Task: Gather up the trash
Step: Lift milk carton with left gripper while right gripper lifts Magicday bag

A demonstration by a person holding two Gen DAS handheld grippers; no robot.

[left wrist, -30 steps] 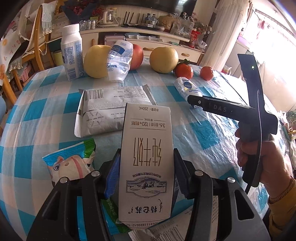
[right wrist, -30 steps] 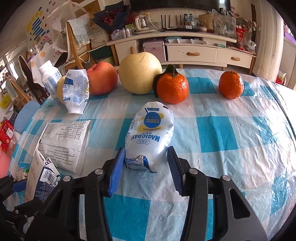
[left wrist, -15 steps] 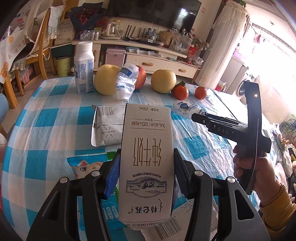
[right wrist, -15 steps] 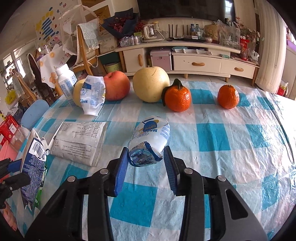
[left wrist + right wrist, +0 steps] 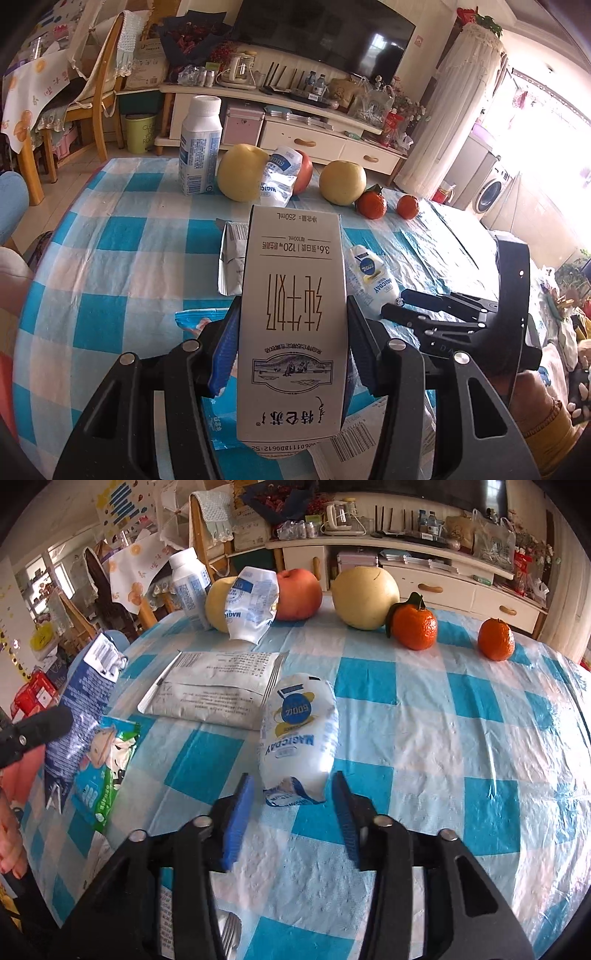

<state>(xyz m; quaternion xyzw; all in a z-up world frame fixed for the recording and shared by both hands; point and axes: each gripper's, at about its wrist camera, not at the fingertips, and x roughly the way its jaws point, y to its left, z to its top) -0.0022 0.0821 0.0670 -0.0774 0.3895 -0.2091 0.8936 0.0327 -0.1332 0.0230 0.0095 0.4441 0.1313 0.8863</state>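
My left hand-held gripper (image 5: pixel 291 350) clamps the milk carton (image 5: pixel 293 325). My right hand-held gripper (image 5: pixel 291 805), jaws apart, straddles the yogurt pouch (image 5: pixel 299 734); I should close squarely on its near end, just beside the grey packet (image 5: pixel 214 690).

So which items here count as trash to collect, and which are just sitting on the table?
Trash:
milk carton, held by the left gripper
white pouch, lying between the open fingers of the right gripper
crumpled pouch
grey flat packet
green wrapper

Just there:
red apple
pears
oranges
white bottle
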